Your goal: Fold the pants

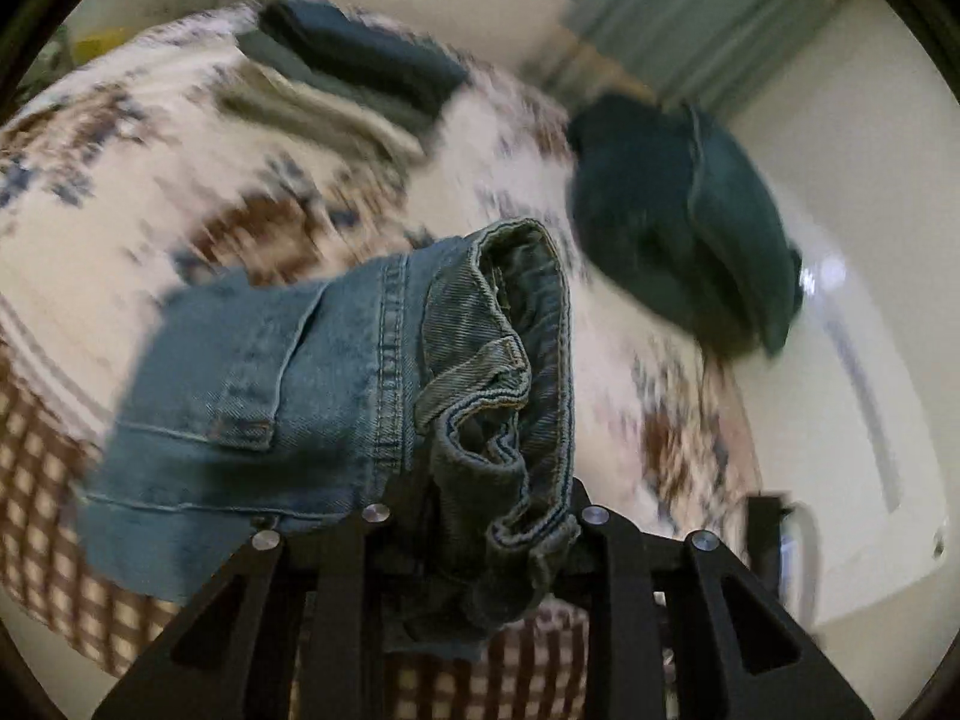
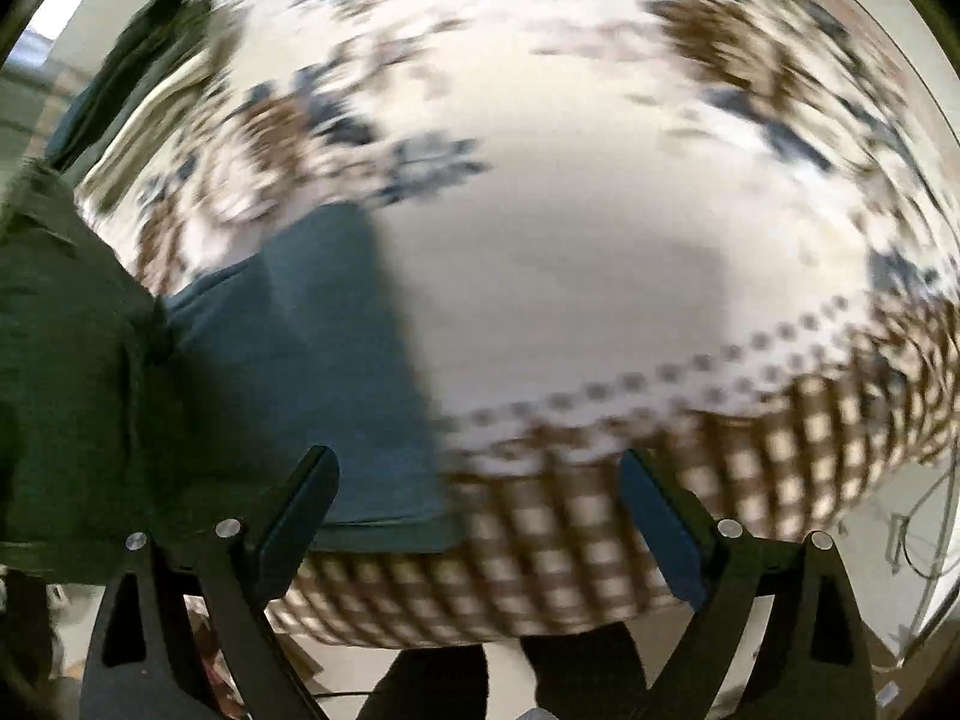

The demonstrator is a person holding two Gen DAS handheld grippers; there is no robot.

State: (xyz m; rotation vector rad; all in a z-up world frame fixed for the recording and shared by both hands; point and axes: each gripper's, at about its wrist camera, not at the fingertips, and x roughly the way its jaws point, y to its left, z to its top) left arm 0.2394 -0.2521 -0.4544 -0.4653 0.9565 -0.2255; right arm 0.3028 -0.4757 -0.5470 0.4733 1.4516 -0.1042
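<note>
My left gripper (image 1: 480, 516) is shut on the waistband of a pair of blue denim jeans (image 1: 336, 372). It holds them bunched above a bed with a patterned cover (image 1: 150, 180). The fingertips are hidden by the denim. My right gripper (image 2: 474, 480) is open and empty, with both fingers spread wide over the bed's front edge. In the right wrist view the blue jeans (image 2: 312, 360) lie on the bed at the left, near the left finger. Both views are blurred by motion.
A stack of folded dark and beige garments (image 1: 348, 78) lies at the far side of the bed. A dark teal garment (image 1: 678, 216) sits at the right. A dark green garment (image 2: 66, 360) fills the right wrist view's left edge. The bed cover (image 2: 570, 270) has a checked border (image 2: 540, 552).
</note>
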